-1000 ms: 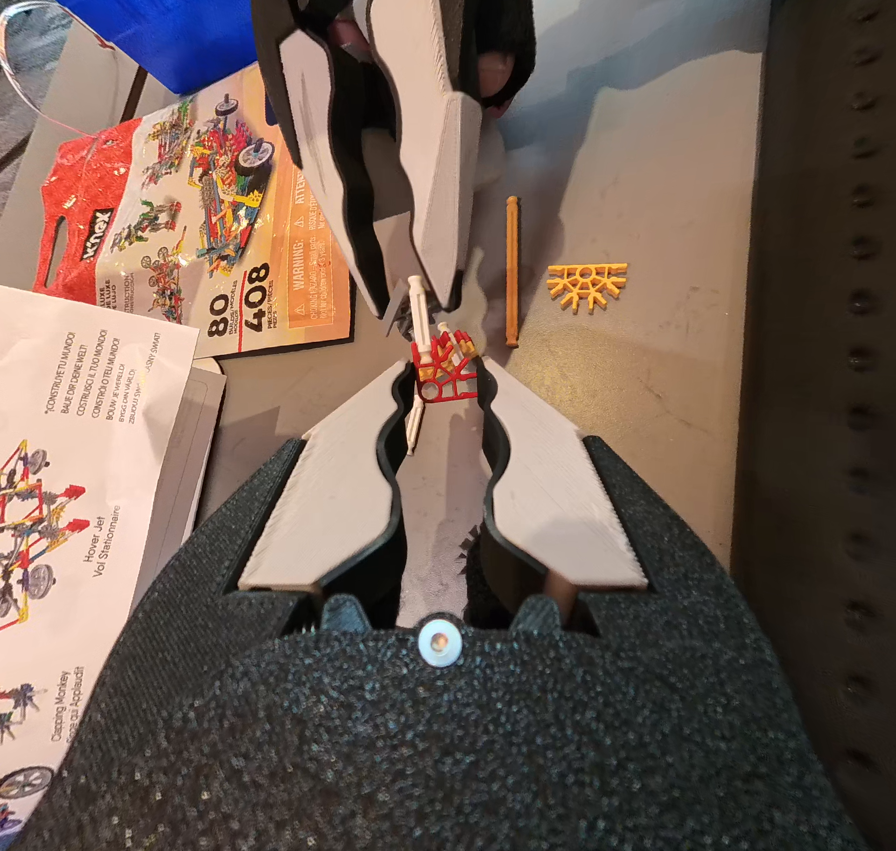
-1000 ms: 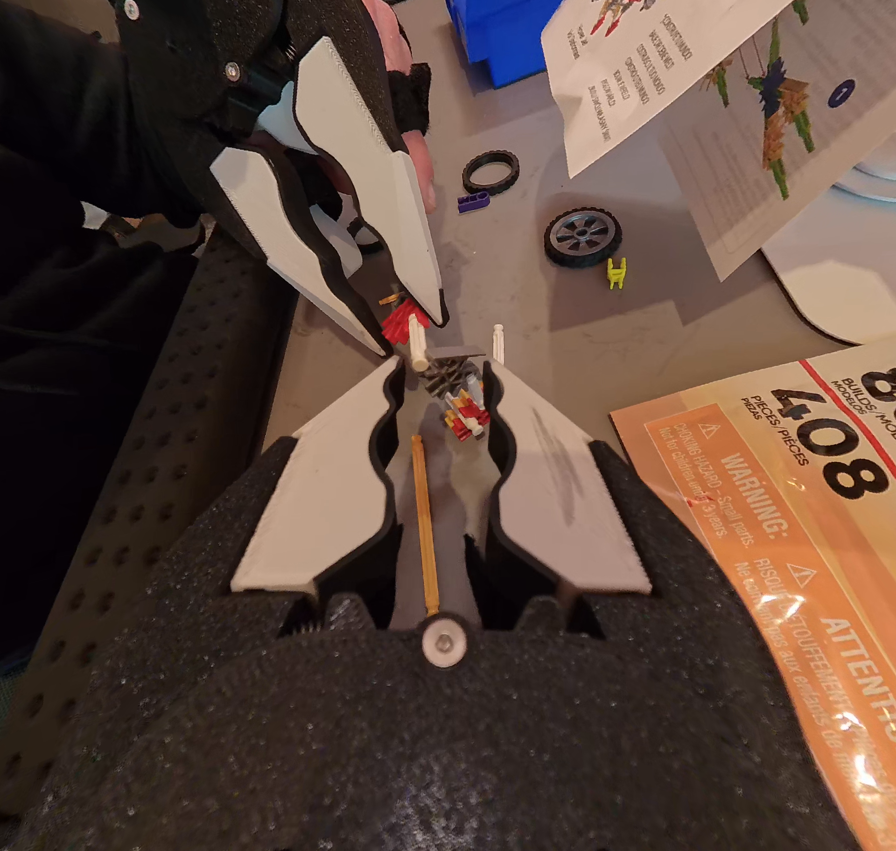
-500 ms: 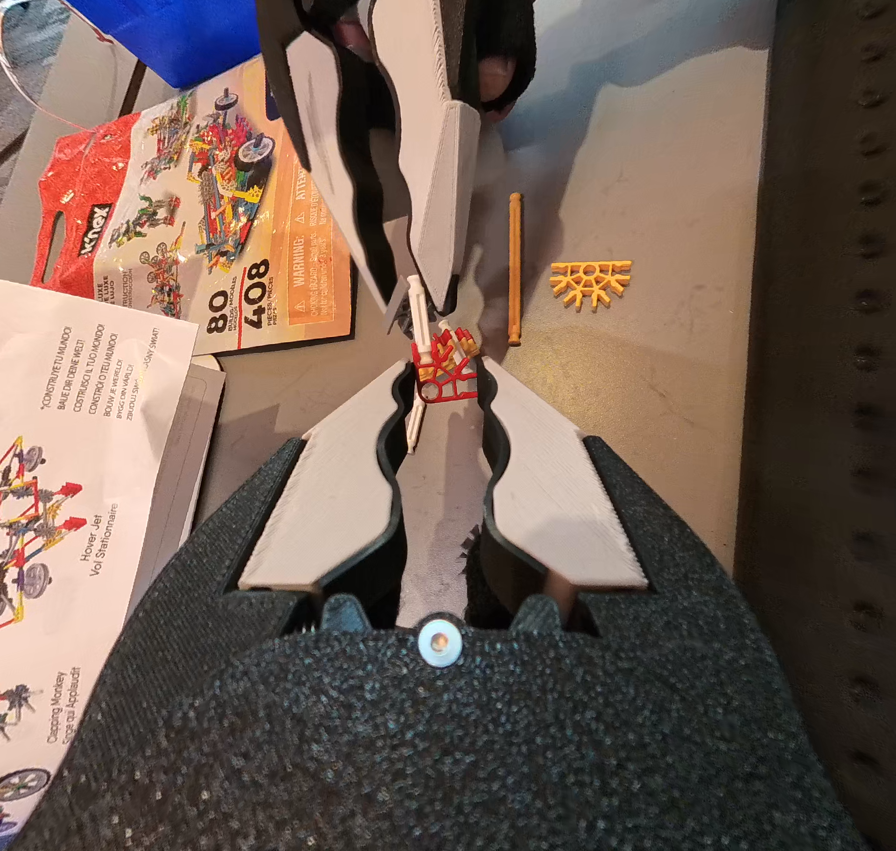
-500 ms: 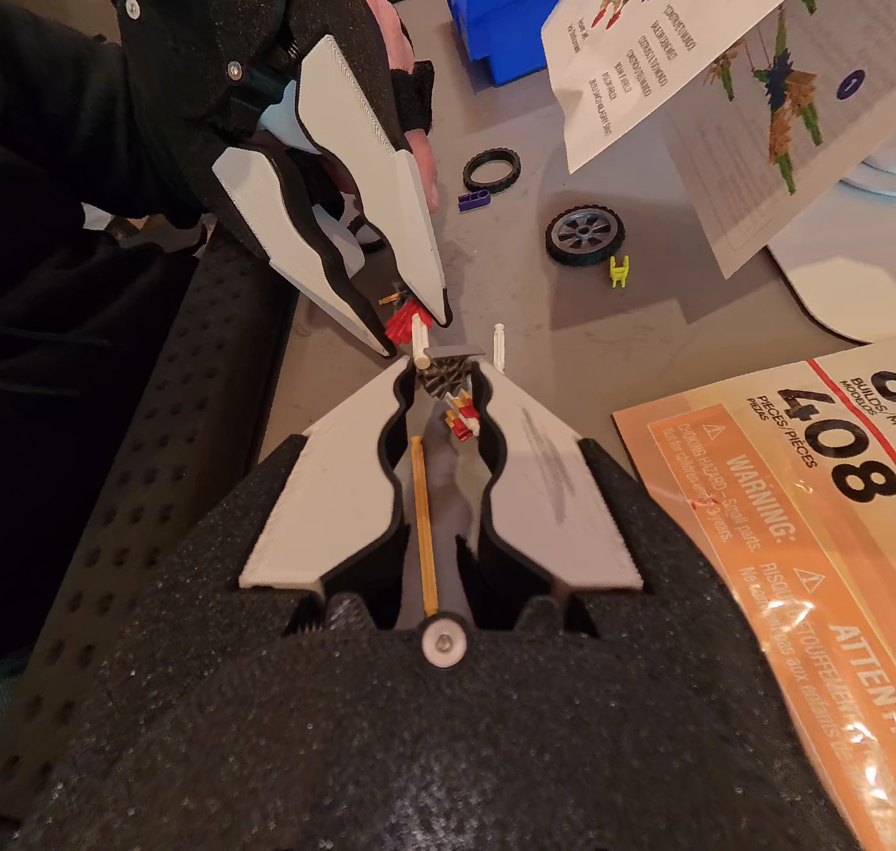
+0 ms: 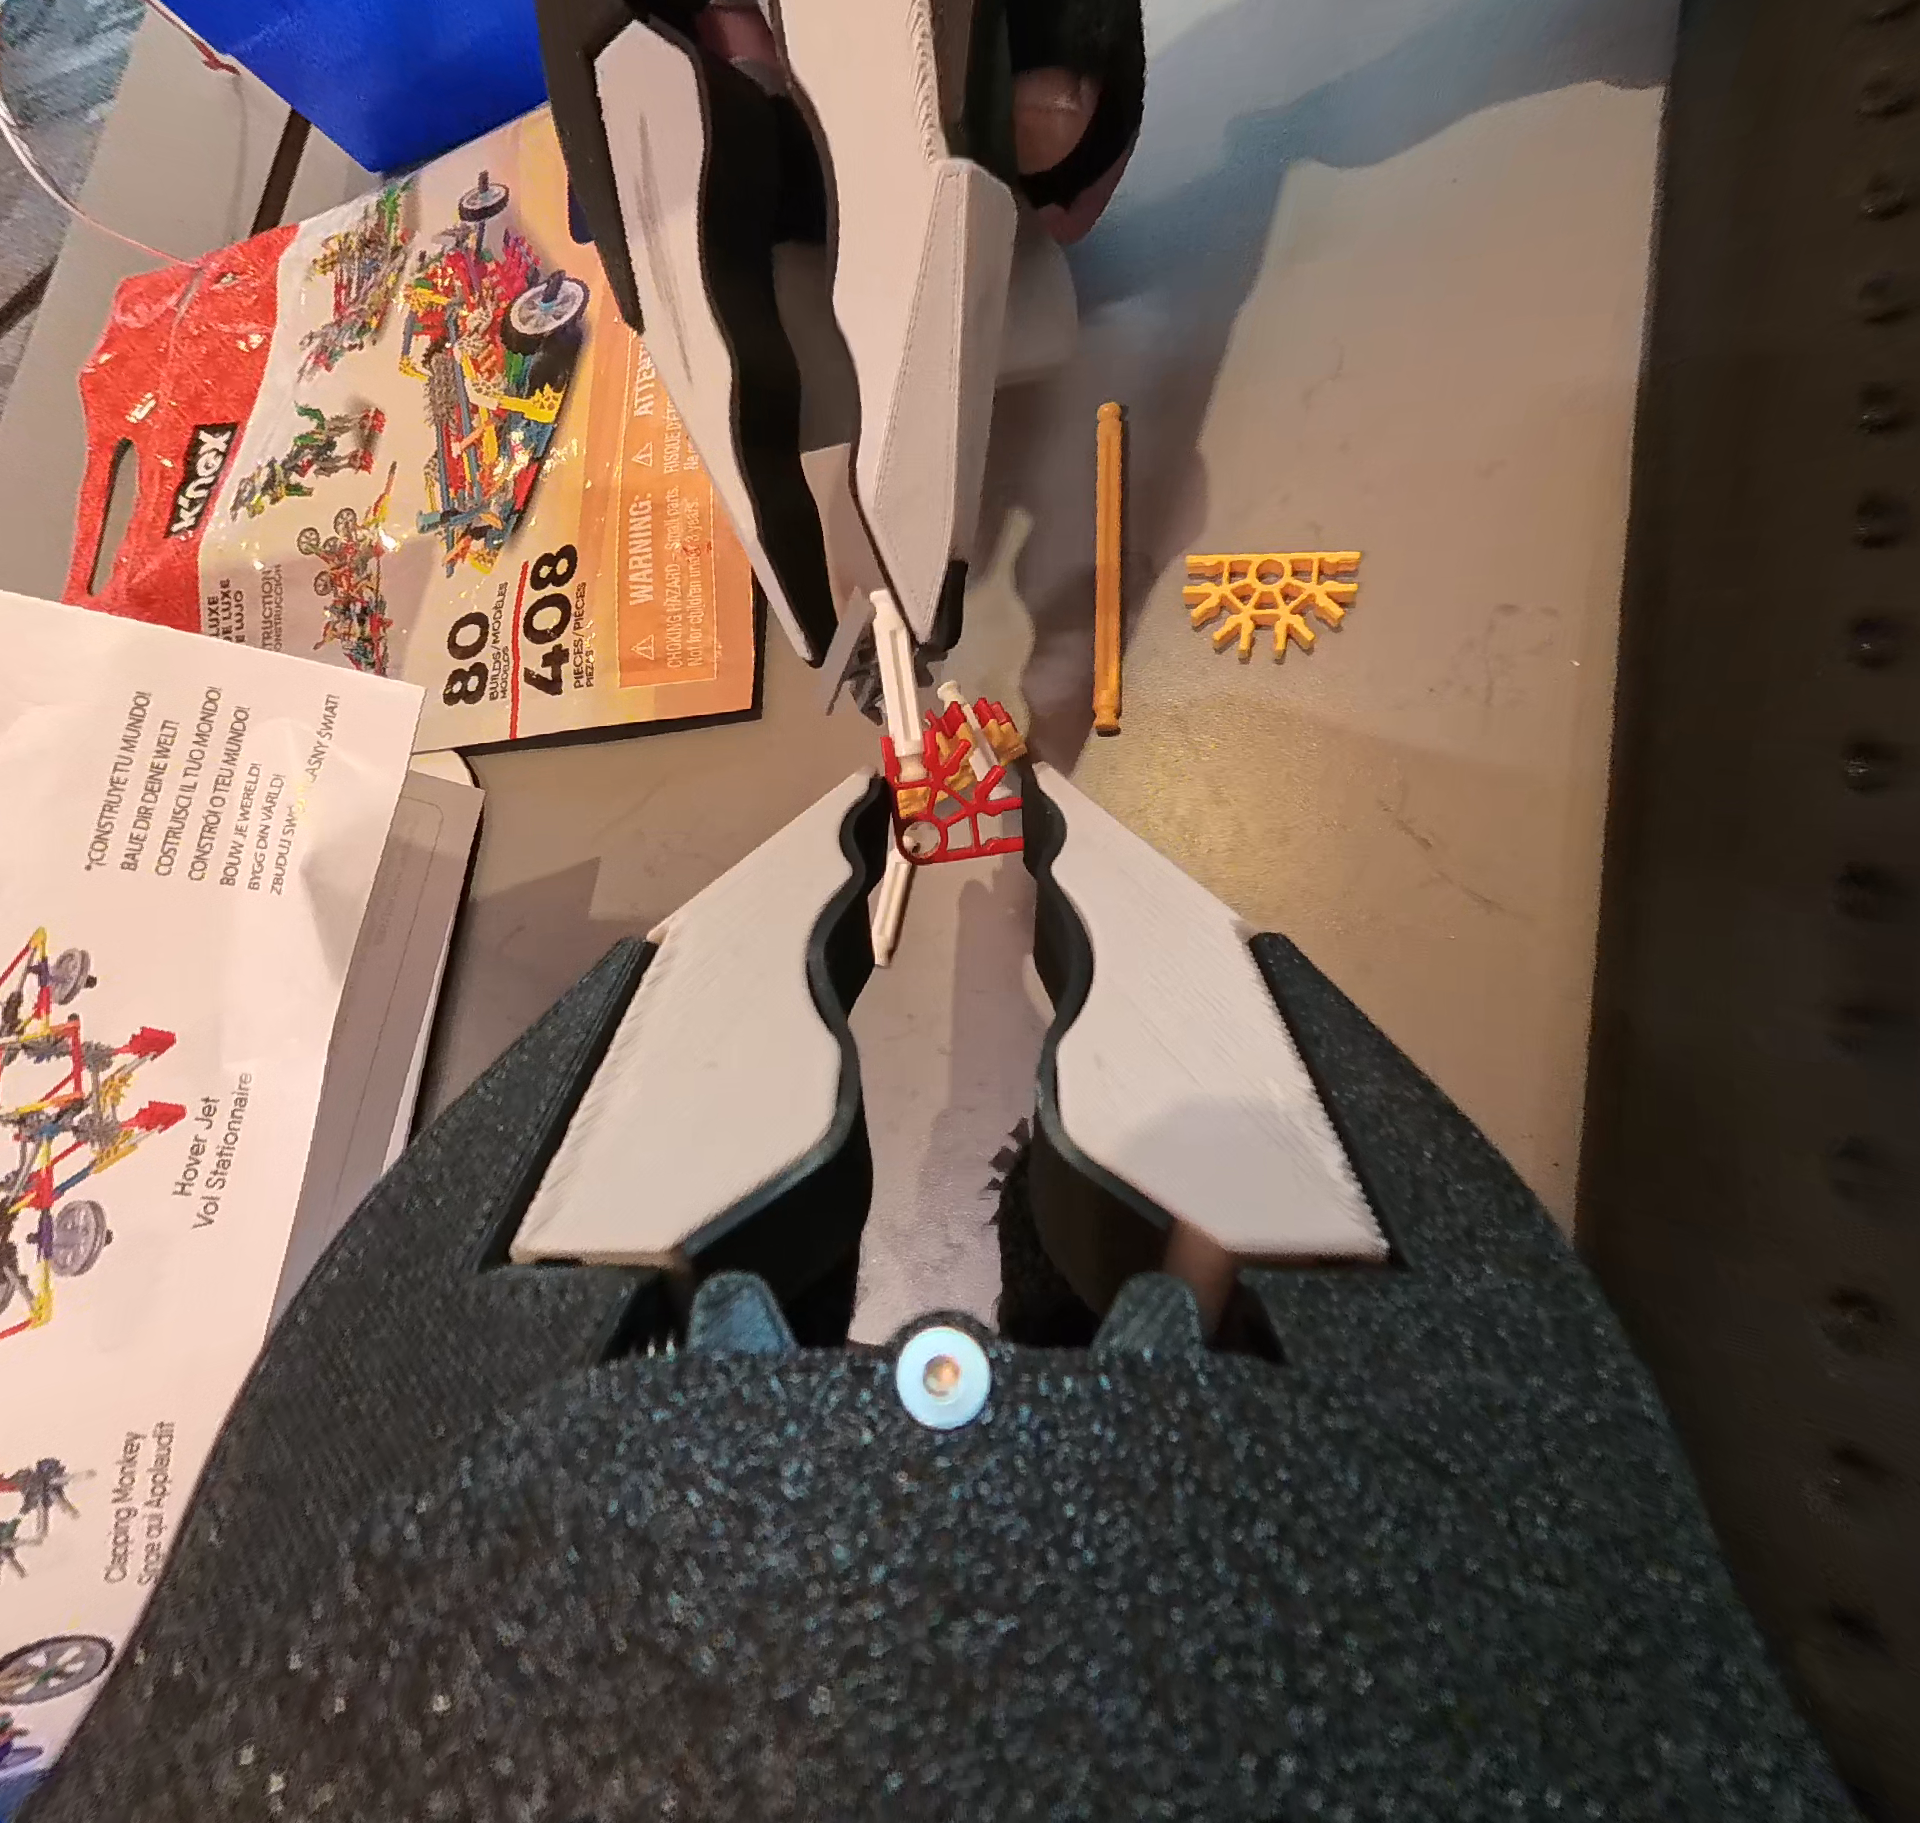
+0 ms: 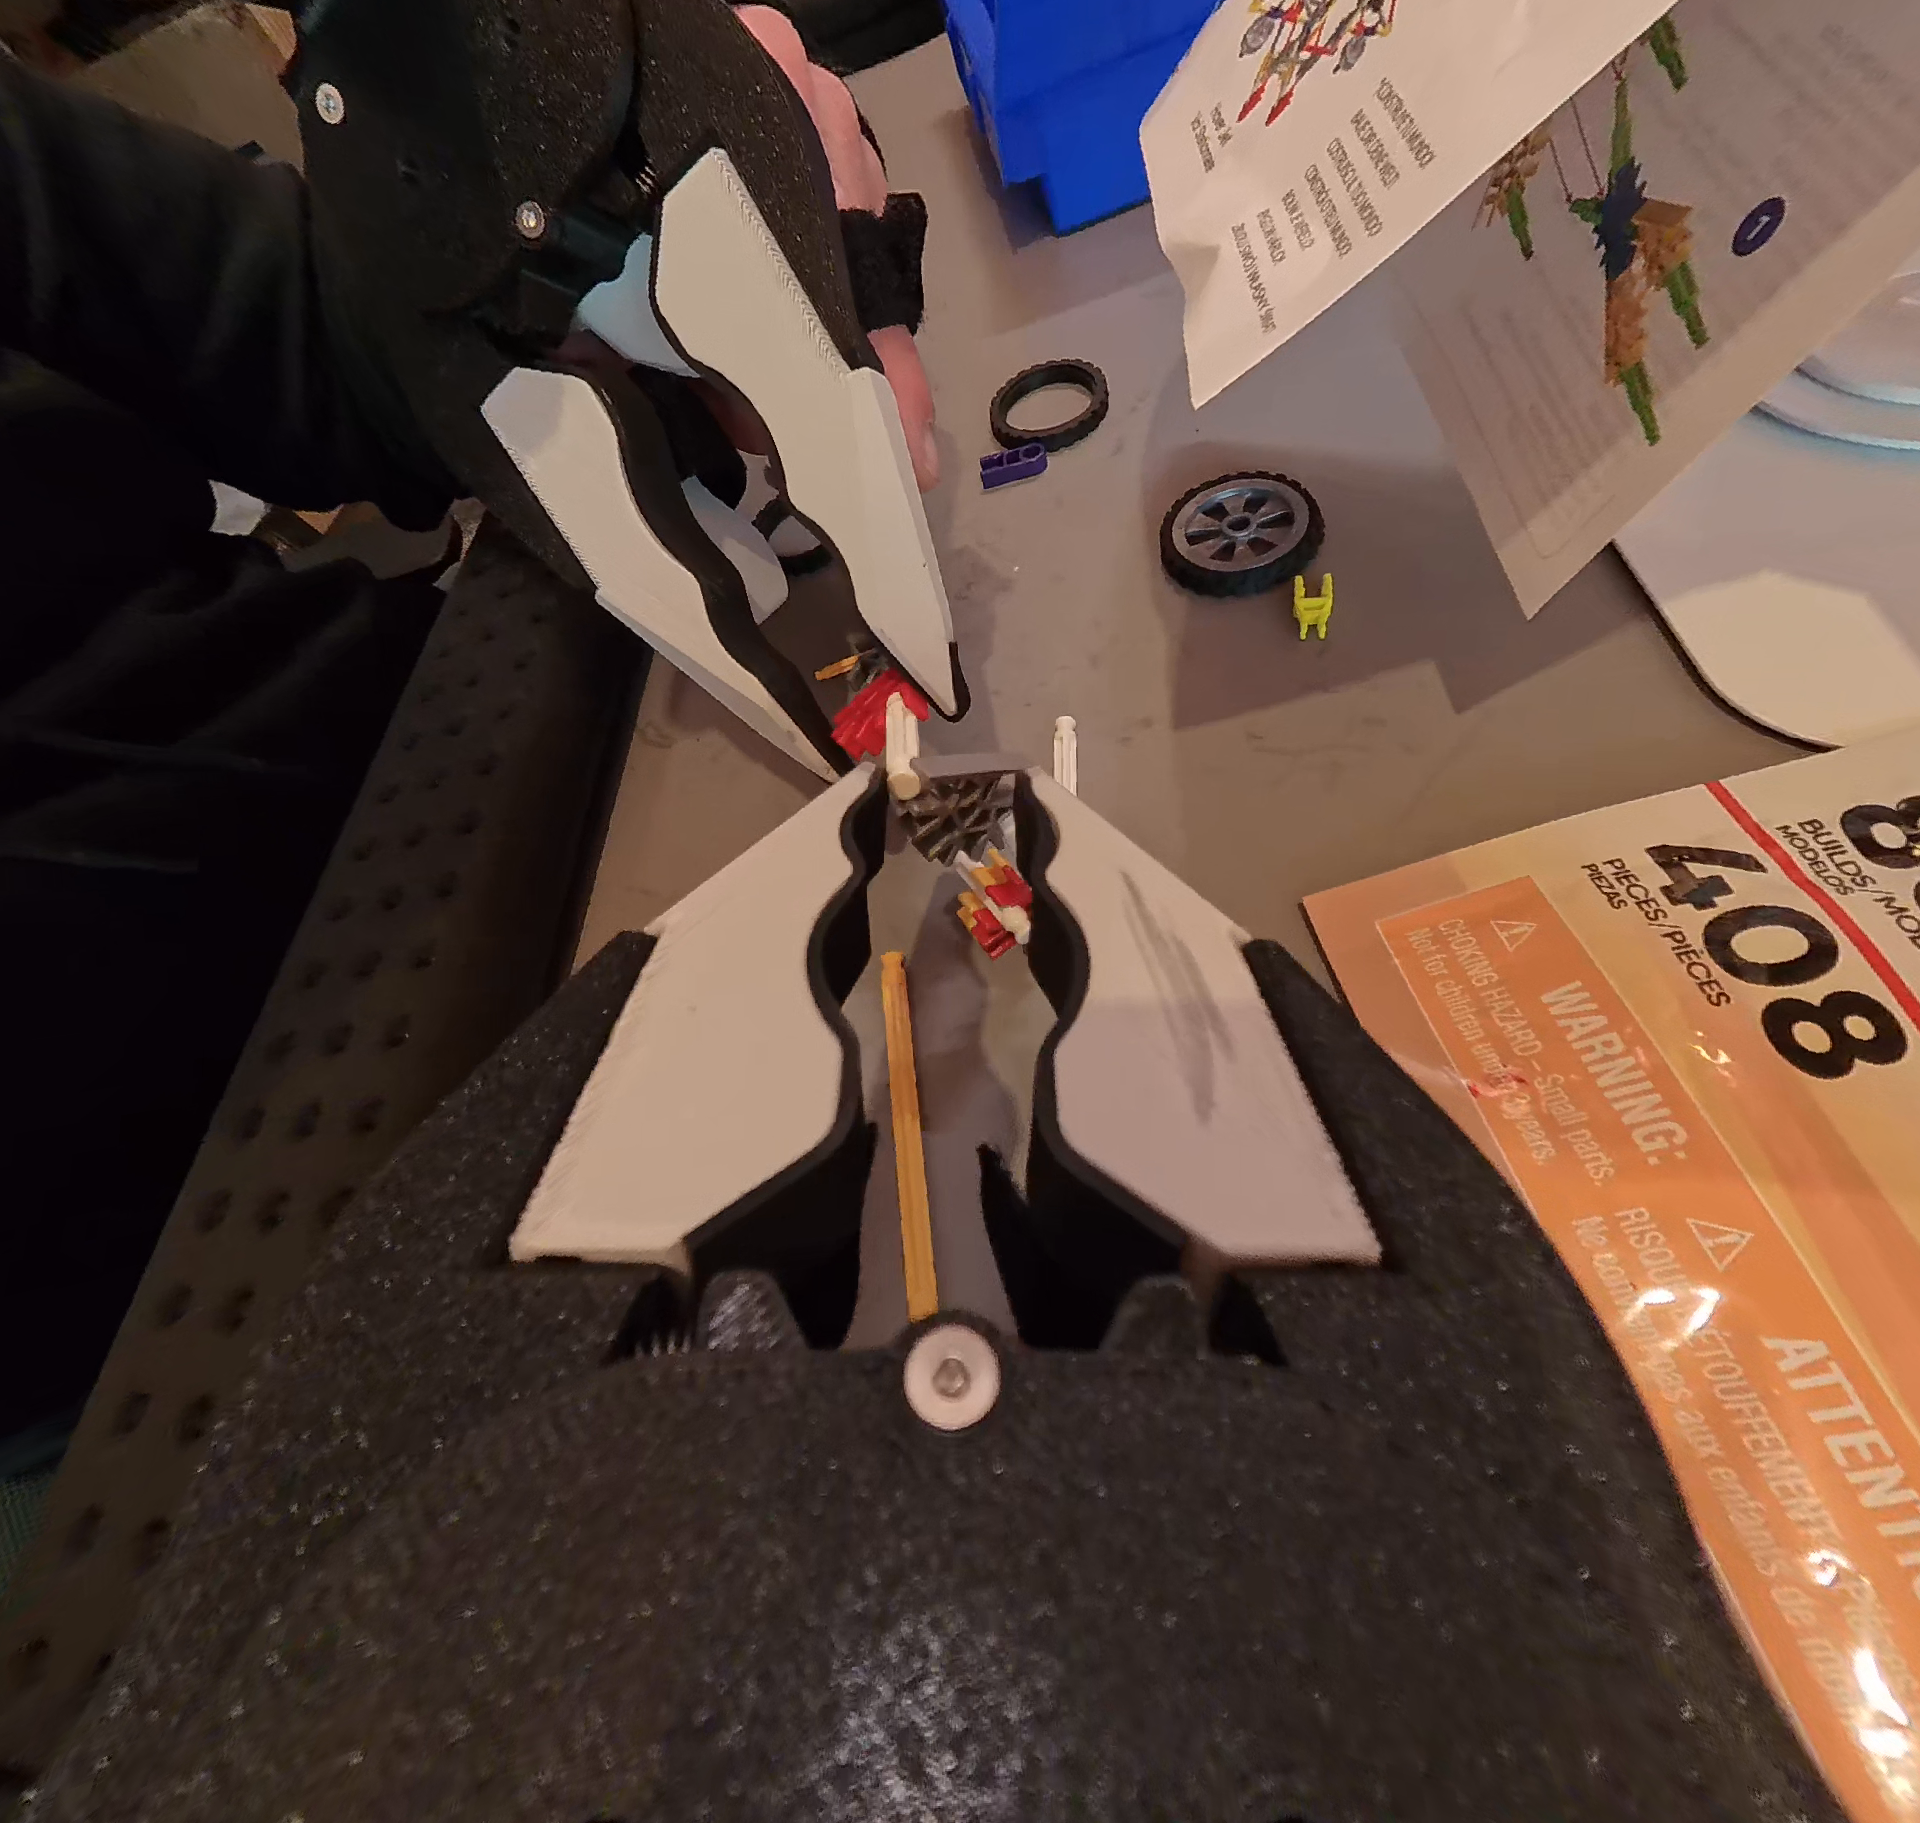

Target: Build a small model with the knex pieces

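Observation:
My left gripper (image 5: 954,786) is shut on a red connector (image 5: 961,823) with a white rod (image 5: 896,672) clipped into it and small yellow and white pieces behind it. My right gripper (image 6: 951,786) is shut on a grey connector (image 6: 956,807), which touches the end of that white rod (image 6: 900,747). The two grippers meet tip to tip just above the grey table. The right gripper (image 5: 883,620) comes down from the top of the left wrist view. The left gripper (image 6: 899,724) enters the right wrist view from the upper left, holding the red connector (image 6: 868,724).
A yellow rod (image 5: 1108,568) and a yellow connector (image 5: 1273,601) lie to the right. A toy bag (image 5: 416,443), an instruction sheet (image 5: 156,942) and a blue bin (image 5: 312,7) are at left. A wheel (image 6: 1242,532), tyre (image 6: 1047,407), purple piece (image 6: 1010,464) and lime piece (image 6: 1314,607) lie beyond. Black perforated foam (image 5: 1766,838) borders the table. My two grippers' fingertips are within a few centimetres of each other. Between my left fingertips and the wheel (image 6: 1242,532) there is roughly 12 cm.
My right gripper's fingers have closed in a little on the grey connector and pressed it nearer the white rod. The left gripper has barely moved.

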`<control>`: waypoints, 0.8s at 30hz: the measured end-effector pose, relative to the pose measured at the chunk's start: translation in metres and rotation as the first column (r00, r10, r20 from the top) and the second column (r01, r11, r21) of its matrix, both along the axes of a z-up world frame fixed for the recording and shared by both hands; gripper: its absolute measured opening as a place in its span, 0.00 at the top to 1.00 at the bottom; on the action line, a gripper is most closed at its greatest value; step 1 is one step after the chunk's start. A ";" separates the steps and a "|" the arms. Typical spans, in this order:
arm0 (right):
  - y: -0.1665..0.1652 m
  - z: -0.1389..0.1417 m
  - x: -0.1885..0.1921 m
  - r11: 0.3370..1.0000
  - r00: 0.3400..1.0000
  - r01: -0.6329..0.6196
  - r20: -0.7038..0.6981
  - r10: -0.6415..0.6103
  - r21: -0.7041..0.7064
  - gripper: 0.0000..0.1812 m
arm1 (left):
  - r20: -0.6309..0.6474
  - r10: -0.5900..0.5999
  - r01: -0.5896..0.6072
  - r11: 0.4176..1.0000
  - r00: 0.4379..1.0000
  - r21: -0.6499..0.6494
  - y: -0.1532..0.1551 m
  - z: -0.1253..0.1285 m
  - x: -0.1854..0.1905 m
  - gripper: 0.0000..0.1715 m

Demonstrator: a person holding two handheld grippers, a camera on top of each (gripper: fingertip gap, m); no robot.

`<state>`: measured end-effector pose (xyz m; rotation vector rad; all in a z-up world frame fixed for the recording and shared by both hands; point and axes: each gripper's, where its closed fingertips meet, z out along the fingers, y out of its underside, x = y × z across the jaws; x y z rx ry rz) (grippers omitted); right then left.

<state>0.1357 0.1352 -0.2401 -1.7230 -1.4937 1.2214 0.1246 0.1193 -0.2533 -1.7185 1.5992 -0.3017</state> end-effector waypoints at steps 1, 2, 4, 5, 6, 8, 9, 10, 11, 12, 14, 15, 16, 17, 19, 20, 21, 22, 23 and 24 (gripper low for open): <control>0.001 0.000 0.000 1.000 1.000 0.004 0.000 -0.004 0.000 0.87 | -0.002 0.003 -0.003 1.000 1.000 0.003 0.001 0.000 0.000 0.86; 0.001 0.000 -0.001 1.000 1.000 0.003 -0.001 -0.003 -0.001 0.88 | -0.003 0.004 -0.004 1.000 1.000 0.004 0.001 0.000 -0.001 0.86; 0.000 0.000 -0.001 1.000 1.000 -0.001 -0.001 0.001 0.006 0.89 | -0.005 0.006 -0.006 1.000 1.000 0.005 0.001 0.000 -0.001 0.86; 0.000 0.000 -0.001 1.000 1.000 -0.001 0.000 0.001 0.008 0.90 | -0.005 0.006 -0.006 1.000 1.000 0.006 0.002 0.000 -0.001 0.86; 0.000 0.000 -0.001 1.000 1.000 -0.001 0.002 0.001 0.010 0.90 | -0.005 0.006 -0.006 1.000 1.000 0.007 0.002 0.000 -0.001 0.86; 0.000 0.000 -0.001 1.000 1.000 -0.001 0.003 0.000 0.018 0.90 | -0.005 0.008 -0.008 1.000 1.000 0.010 0.002 0.000 -0.001 0.86; 0.000 0.001 -0.001 1.000 1.000 -0.002 0.003 0.002 0.021 0.91 | -0.005 0.010 -0.010 1.000 1.000 0.010 0.002 0.000 -0.001 0.86; -0.001 0.000 -0.001 1.000 1.000 -0.005 0.006 0.004 0.022 0.93 | -0.005 0.011 -0.011 1.000 1.000 0.011 0.003 0.000 -0.001 0.86; -0.001 0.000 -0.001 1.000 1.000 -0.007 0.009 0.007 0.023 0.94 | -0.006 0.011 -0.011 1.000 1.000 0.010 0.003 0.000 -0.001 0.86; -0.001 -0.001 -0.001 1.000 1.000 -0.007 0.012 0.007 0.024 0.94 | -0.008 0.011 -0.011 1.000 1.000 0.010 0.003 0.000 -0.002 0.86; -0.001 -0.001 -0.001 1.000 1.000 -0.004 0.013 0.004 0.023 0.93 | -0.011 0.013 -0.013 1.000 1.000 0.015 0.003 -0.001 -0.002 0.86; -0.001 -0.001 -0.001 1.000 1.000 -0.004 0.013 0.003 0.024 0.93 | -0.010 0.013 -0.013 1.000 1.000 0.015 0.003 0.000 -0.002 0.86; -0.001 -0.001 -0.001 1.000 1.000 -0.003 0.012 0.003 0.028 0.93 | -0.009 0.013 -0.013 1.000 1.000 0.016 0.003 0.000 -0.001 0.86; -0.001 0.000 0.000 0.999 1.000 -0.003 0.011 0.003 0.034 0.93 | -0.007 0.013 -0.013 1.000 1.000 0.017 0.003 0.000 -0.001 0.86; -0.001 0.002 0.000 0.999 1.000 -0.002 0.007 0.001 0.046 0.93 | -0.002 0.013 -0.012 1.000 1.000 0.021 0.004 0.001 -0.001 0.86; 0.000 0.002 0.000 0.999 1.000 -0.001 0.007 0.000 0.050 0.93 | 0.000 0.012 -0.012 1.000 1.000 0.022 0.004 0.001 -0.001 0.86; 0.000 0.003 0.000 0.998 1.000 0.000 0.007 0.000 0.055 0.93 | 0.001 0.012 -0.012 1.000 1.000 0.023 0.004 0.001 -0.001 0.86; 0.000 0.002 0.000 0.998 1.000 0.000 0.010 0.000 0.058 0.94 | 0.001 0.012 -0.012 1.000 1.000 0.021 0.004 0.001 0.000 0.86; 0.000 0.001 0.000 0.998 1.000 0.001 0.017 -0.002 0.060 0.94 | -0.001 0.012 -0.012 1.000 1.000 0.019 0.005 0.000 -0.001 0.86; 0.000 0.000 0.000 0.998 1.000 0.001 0.025 -0.003 0.063 0.94 | -0.004 0.012 -0.012 1.000 1.000 0.017 0.005 -0.001 -0.001 0.86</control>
